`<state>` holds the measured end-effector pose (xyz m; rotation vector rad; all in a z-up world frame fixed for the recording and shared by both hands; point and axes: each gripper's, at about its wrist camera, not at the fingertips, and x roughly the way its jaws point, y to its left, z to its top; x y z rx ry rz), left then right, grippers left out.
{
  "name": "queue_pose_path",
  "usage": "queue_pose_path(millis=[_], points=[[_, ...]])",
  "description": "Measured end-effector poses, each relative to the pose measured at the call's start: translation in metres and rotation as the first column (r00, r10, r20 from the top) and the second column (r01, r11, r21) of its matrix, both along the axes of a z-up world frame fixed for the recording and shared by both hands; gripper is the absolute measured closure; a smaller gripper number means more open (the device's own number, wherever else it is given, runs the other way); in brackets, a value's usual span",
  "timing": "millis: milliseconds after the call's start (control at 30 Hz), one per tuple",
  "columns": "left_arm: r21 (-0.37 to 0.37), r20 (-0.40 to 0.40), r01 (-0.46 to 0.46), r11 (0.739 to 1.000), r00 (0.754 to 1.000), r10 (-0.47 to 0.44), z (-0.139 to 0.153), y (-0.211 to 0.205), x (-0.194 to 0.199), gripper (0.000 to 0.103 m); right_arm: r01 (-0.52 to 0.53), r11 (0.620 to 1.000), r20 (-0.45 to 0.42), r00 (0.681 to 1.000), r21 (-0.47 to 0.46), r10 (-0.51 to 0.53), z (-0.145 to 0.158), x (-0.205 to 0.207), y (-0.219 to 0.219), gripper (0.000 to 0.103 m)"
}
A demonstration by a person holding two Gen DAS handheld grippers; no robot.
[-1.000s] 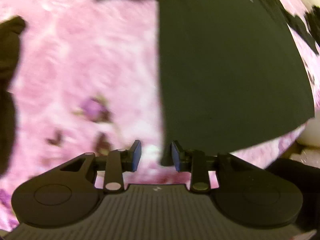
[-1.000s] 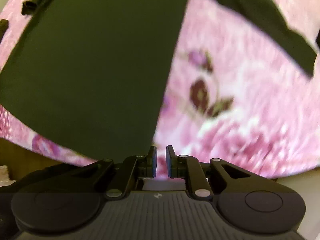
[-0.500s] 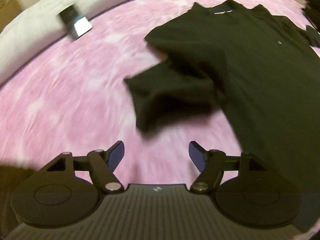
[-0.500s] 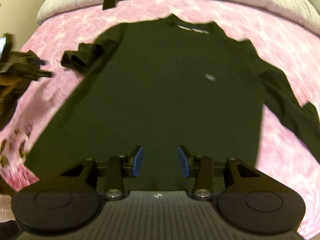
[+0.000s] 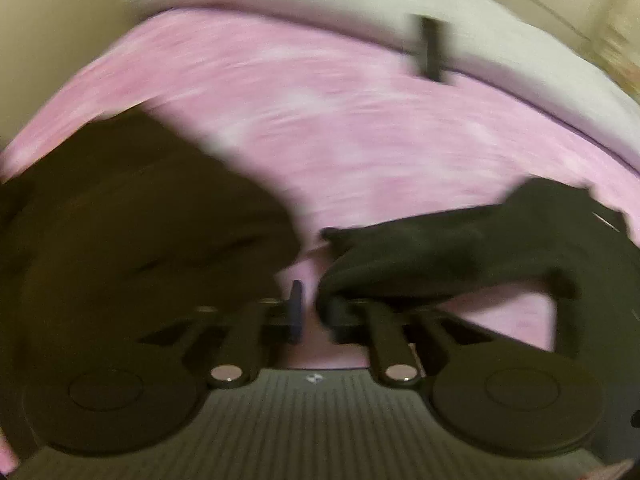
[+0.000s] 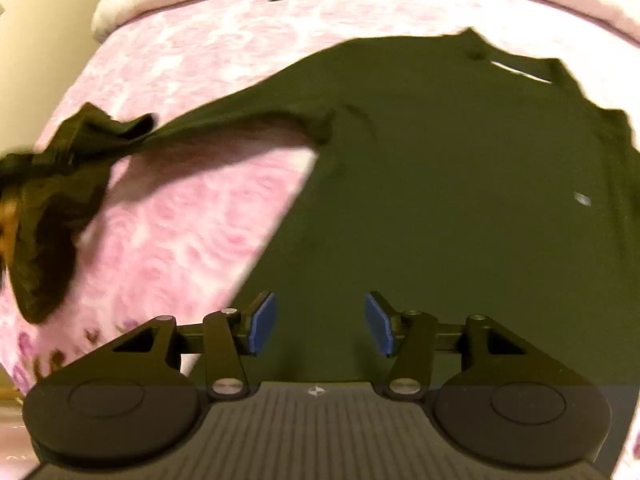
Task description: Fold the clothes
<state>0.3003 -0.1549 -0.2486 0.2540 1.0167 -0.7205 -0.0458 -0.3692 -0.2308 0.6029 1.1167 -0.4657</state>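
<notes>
Since a half-second back, our left gripper [image 5: 312, 312] has gone from spread wide to clamped on the sleeve.

We've got the two-finger left gripper pinching the cuff of the black long-sleeved cotton shirt [image 6: 460, 184], sleeve [image 6: 224, 128] stretched out and lifted off the pink floral bedspread [image 6: 180, 216], likely to swing it across the body. Our right gripper [image 6: 318, 326] hovers with its blue pads parted over the flat hem, holding nothing. Shirt body lies spread, collar toward the white pillow [image 6: 168, 4].
</notes>
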Motion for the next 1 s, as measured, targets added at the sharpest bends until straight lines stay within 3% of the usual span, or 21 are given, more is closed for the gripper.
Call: queue_pose_path(millis=[200,400,433,467,533,633,733,900,967,1000], points=[[-0.001,-0.012,-0.052,0.999,0.999,0.052,0.001,0.037,0.012,0.067,-0.079,0.997,0.016,0.997,-0.003,0.079,0.0,0.034,0.004,0.046],[-0.022,-0.021,-0.056,0.998,0.998,0.056,0.001,0.027,0.021,0.061,-0.058,0.998,0.001,0.998,-0.009,0.058,0.007,0.038,0.009,0.043],[-0.037,-0.03,-0.054,0.998,0.998,0.053,0.002,0.027,0.022,0.065,-0.056,0.998,-0.001,0.998,-0.009,0.056,0.008,0.038,0.011,0.043],[-0.054,-0.031,-0.053,0.997,0.998,0.051,0.005,0.028,0.023,0.083,-0.057,0.998,-0.002,0.998,-0.009,0.057,0.008,0.039,0.013,0.043],[-0.095,0.011,-0.078,0.992,0.997,0.079,0.02,0.036,0.023,0.101,-0.062,0.998,-0.004,0.998,-0.008,0.062,0.009,0.041,0.015,0.043],[-0.16,0.043,-0.165,0.973,0.984,0.174,0.037,0.057,0.033,0.1,-0.07,0.998,-0.003,0.998,-0.003,0.07,0.01,0.046,0.019,0.043],[-0.127,0.039,-0.236,0.963,0.969,0.243,0.033,0.075,0.048,0.101,-0.077,0.997,0.001,0.997,-0.001,0.077,0.01,0.051,0.023,0.042],[-0.074,0.076,-0.254,0.964,0.963,0.259,0.031,0.086,0.058,0.098,-0.049,0.999,0.016,0.999,-0.009,0.049,0.017,0.042,0.022,0.037],[-0.062,0.114,-0.231,0.971,0.965,0.237,0.039,0.081,0.052,0.075,-0.016,1.0,0.02,1.0,-0.024,0.016,0.021,0.027,0.016,0.037],[-0.056,0.132,-0.22,0.974,0.965,0.225,0.043,0.078,0.049,0.073,0.011,0.999,0.019,1.0,-0.032,-0.011,0.023,0.017,0.011,0.036]])
